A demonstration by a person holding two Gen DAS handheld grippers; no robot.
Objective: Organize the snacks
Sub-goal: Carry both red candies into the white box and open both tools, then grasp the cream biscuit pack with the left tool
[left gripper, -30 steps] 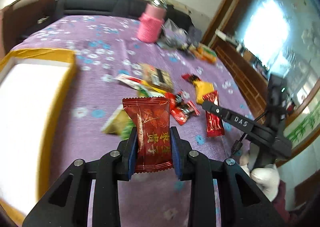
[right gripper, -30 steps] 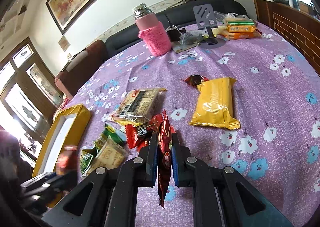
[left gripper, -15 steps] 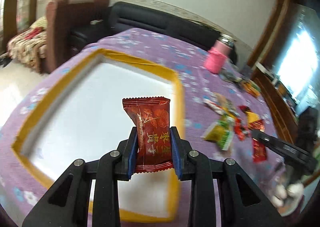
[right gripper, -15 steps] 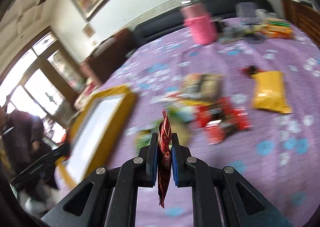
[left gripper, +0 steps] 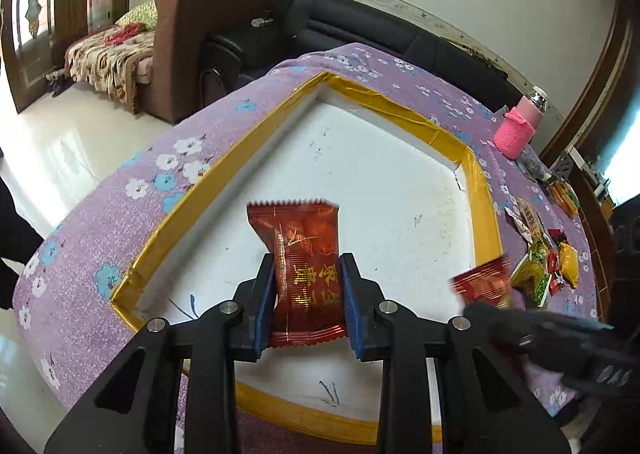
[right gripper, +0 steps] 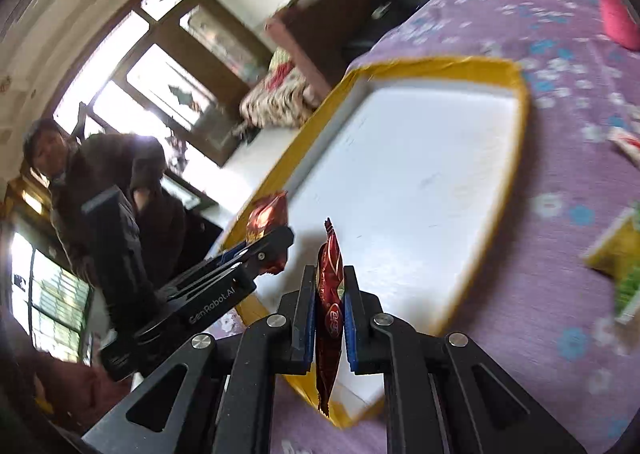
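- The left tool (left gripper: 307,302) pinches a red snack packet (left gripper: 306,266) with gold lettering between its blue pads, gripping the lower half so the crimped top edge stands free above the jaws.
- That packet hangs over the white floor of a shallow tray with a yellow rim (left gripper: 484,214), towards the tray's near side.
- The right tool (right gripper: 329,314) is pressed together on a second dark red packet (right gripper: 329,294), held edge-on so it shows as a thin strip sticking out above and below the jaws.
- In the left wrist view the right tool comes in blurred from the lower right, its packet at the tray's right rim.
- In the right wrist view the left tool (right gripper: 276,238) sits just to the left, its packet over the tray's near corner; the two tools are close but apart.
- The tray lies on a surface covered by a purple cloth with blue and white flowers (left gripper: 100,222).
- More snacks (left gripper: 548,254) lie in a loose cluster on the cloth to the right of the tray, outside it.
- A pink knitted bottle cover (left gripper: 516,132) with a metal cap stands farther back on the cloth.
- A person in a dark jacket (right gripper: 120,174) is behind the left tool.
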